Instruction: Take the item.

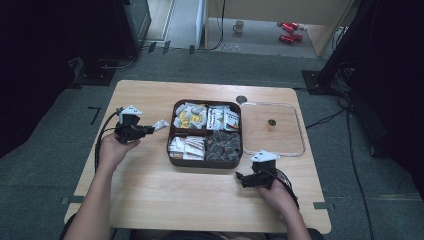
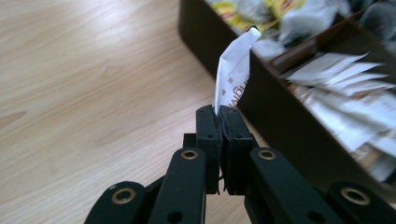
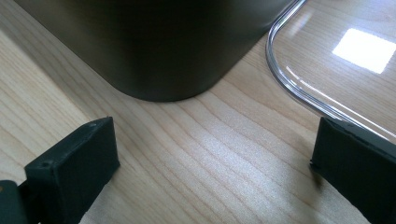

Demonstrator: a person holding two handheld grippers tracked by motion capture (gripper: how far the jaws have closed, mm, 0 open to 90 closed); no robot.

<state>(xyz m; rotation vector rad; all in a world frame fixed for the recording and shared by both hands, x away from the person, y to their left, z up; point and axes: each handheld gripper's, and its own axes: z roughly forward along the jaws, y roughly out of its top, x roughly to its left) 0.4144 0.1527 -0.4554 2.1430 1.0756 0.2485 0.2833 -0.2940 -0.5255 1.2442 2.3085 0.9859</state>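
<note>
The left gripper (image 2: 219,122) is clamped on a white sachet (image 2: 235,70), which sticks out past its tips just beside the brown tray's (image 1: 170,131) left wall. The right gripper (image 3: 210,158) rests spread wide on the table (image 1: 150,185) near the tray's corner

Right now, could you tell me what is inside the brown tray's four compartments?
The brown tray holds yellow-and-white packets far left, white printed packets far right, pale sachets near left and dark wrapped pieces near right. What lies beneath these top layers is covered.
</note>
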